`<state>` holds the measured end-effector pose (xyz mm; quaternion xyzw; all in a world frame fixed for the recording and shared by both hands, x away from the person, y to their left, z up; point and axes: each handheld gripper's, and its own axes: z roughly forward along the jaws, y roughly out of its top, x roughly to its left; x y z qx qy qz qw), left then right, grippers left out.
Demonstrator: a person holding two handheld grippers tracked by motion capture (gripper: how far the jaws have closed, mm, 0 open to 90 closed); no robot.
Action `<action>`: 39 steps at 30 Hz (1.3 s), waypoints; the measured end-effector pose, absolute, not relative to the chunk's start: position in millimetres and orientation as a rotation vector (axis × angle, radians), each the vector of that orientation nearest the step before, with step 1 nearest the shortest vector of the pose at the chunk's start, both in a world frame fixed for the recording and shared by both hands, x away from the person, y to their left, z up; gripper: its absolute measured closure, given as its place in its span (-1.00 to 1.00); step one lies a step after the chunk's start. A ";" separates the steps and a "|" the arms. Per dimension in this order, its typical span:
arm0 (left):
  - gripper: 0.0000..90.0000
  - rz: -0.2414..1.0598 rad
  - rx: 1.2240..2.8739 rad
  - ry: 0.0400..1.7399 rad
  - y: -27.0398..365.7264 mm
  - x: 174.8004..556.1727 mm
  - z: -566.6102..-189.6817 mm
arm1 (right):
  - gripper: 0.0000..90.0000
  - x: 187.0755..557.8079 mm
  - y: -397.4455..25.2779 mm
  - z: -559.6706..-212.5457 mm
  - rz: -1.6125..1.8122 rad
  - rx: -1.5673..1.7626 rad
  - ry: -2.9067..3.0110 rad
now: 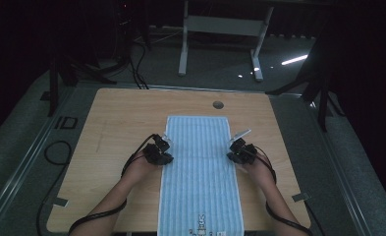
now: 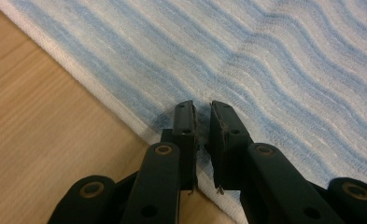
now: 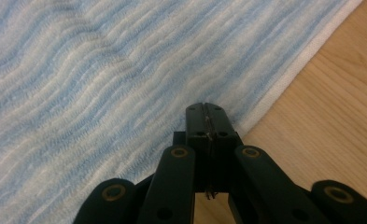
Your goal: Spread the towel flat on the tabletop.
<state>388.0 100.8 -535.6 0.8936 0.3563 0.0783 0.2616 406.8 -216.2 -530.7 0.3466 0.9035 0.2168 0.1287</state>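
High view: towel [image 1: 200, 172] lies flat, unfolded. Left gripper [image 2: 202, 121] is slightly parted at one edge; right gripper [image 3: 205, 119] is clenched empty at the other.

the high view is dim, its edges near black; a bright streak of glare lies on the floor [image 1: 294, 60] at upper right. both gripper views are brighter and evenly lit, the towel [image 2: 274, 60] sharp, with soft shadow under the jaws.

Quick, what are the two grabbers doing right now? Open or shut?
Left gripper: fingers slightly open over the towel's left edge, holding nothing.
Right gripper: fingers shut at the towel's right edge; whether cloth is pinched cannot be told.
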 end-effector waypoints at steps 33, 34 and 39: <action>0.68 0.183 2.395 0.954 63.6 420.5 -528.8 | 0.92 437.4 -233.9 -512.2 0.679 1.130 2.566; 0.68 0.175 2.407 0.948 61.6 420.1 -529.7 | 0.93 435.9 -231.2 -511.1 0.687 1.113 2.572; 0.64 0.167 2.401 0.954 58.3 420.5 -535.2 | 0.93 431.5 -219.5 -518.6 0.692 1.091 2.604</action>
